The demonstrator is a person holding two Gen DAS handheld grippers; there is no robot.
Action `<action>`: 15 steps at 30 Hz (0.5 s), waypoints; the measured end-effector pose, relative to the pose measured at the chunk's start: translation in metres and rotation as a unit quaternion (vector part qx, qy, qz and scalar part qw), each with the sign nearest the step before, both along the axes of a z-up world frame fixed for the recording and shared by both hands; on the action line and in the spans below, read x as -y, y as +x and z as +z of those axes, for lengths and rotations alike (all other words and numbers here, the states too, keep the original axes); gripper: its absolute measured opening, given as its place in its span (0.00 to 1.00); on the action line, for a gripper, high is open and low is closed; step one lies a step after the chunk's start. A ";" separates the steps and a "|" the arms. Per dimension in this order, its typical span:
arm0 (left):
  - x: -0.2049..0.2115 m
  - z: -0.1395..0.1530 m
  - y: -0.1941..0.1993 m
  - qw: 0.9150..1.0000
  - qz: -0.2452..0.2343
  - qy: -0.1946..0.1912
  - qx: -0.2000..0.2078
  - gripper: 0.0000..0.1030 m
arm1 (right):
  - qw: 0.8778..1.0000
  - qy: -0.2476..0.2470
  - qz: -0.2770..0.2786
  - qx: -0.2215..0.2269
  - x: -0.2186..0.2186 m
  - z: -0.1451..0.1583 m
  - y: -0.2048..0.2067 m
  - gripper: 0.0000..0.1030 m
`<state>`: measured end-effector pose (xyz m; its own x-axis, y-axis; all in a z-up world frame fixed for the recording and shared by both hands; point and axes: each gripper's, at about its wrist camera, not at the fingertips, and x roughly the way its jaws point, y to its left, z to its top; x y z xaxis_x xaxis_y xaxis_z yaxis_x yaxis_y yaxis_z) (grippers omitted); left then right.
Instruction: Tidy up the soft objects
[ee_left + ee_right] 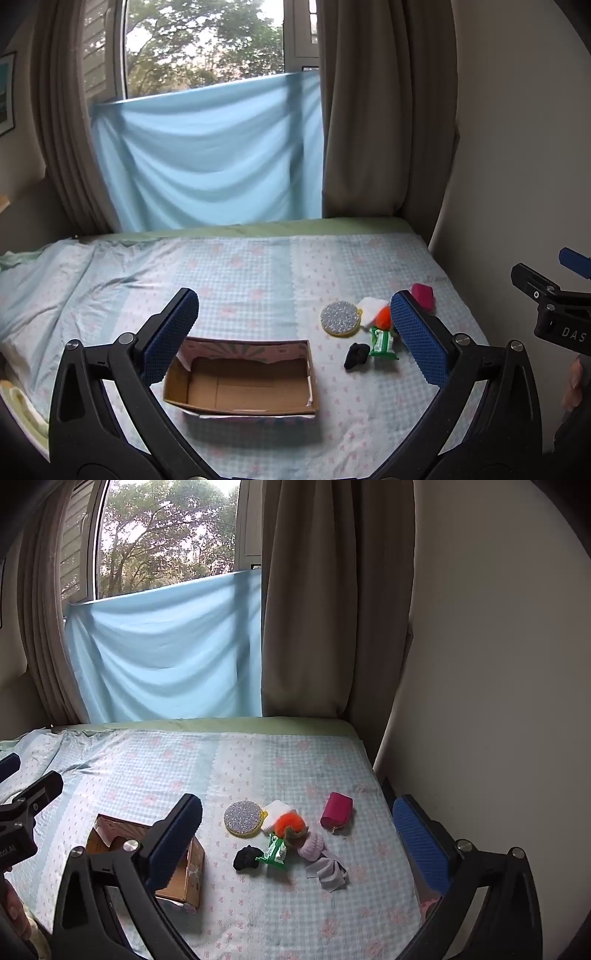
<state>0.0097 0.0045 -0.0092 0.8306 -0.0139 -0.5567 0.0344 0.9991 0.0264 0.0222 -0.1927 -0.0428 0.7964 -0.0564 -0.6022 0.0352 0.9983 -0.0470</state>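
Observation:
An open, empty cardboard box [243, 384] sits on the bed; it also shows in the right wrist view [184, 882]. To its right lies a cluster of soft things: a glittery round sponge [243, 818], a white cloth [275, 810], an orange fluffy ball [291, 823], a green packet [277, 853], a black piece [246, 857], a pale pink piece [312, 845], a grey cloth [328, 873] and a magenta pouch [336, 809]. My left gripper [295, 336] is open and empty above the box. My right gripper [301, 842] is open and empty above the cluster.
The bed [258, 266] has a light blue patterned sheet. A wall [480, 664] runs along its right edge. Brown curtains [369, 110] and a blue cloth [210, 155] hang at the window behind. The right gripper shows at the right edge of the left wrist view [554, 295].

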 end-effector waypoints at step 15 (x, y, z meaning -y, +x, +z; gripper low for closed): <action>0.001 0.005 0.004 1.000 -0.008 -0.003 0.002 1.00 | 1.000 -0.001 0.001 0.005 0.002 0.003 0.003 1.00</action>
<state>0.0138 0.0035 -0.0045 0.8320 -0.0307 -0.5540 0.0502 0.9985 0.0200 0.0256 -0.1946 -0.0402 0.8022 -0.0565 -0.5943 0.0346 0.9982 -0.0483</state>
